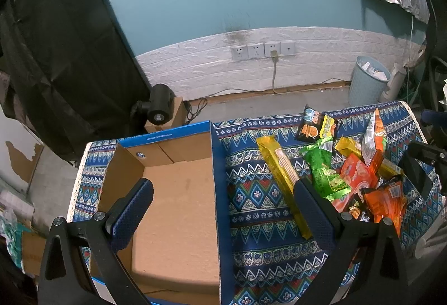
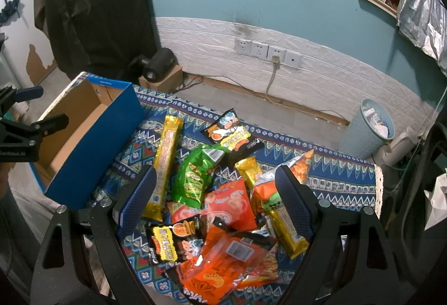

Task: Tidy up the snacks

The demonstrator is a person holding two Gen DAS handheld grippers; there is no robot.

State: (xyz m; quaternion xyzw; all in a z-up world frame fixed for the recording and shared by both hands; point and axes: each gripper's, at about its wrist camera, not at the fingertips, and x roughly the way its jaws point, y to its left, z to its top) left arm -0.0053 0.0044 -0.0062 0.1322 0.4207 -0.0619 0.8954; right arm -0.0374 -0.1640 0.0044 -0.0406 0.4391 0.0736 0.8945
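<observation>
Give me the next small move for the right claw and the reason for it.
Probably lower the open right claw onto the green snack bag, which lies on top of the pile right between its fingers. The cardboard box holds nothing yet, every snack still lies on the patterned cloth, and the left claw hangs open over the box.

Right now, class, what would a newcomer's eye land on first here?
First the bright heap of snack packets on the patterned blue cloth, under the open right gripper. Then the empty cardboard box left of it, below the open left gripper.
</observation>
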